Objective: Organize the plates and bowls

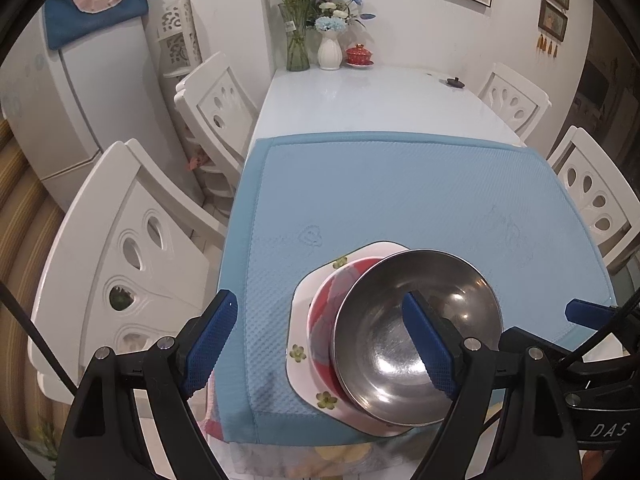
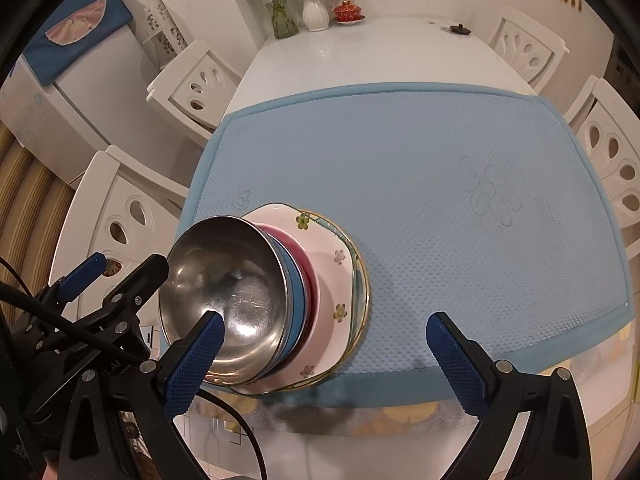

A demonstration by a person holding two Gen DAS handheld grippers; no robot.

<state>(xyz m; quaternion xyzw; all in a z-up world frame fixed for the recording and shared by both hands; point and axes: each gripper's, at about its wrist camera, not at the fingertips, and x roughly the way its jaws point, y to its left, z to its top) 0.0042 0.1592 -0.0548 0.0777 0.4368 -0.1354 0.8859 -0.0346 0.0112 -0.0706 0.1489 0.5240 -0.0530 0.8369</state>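
- Left wrist view: the left hand-held gripper (image 1: 320,340) is spread wide with nothing clamped, above the near edge of the surface (image 1: 360,96). The steel bowl (image 1: 416,336) is nested in a red bowl (image 1: 324,312) on a flowered plate (image 1: 304,356), all on the blue mat (image 1: 400,192). "DAS" is read on the other tool at lower right.
- Right wrist view: the right hand-held gripper (image 2: 324,356) is also wide and empty. A blue bowl (image 2: 294,300) and a gold-rimmed plate (image 2: 360,280), unseen from the left, are shown in the stack.
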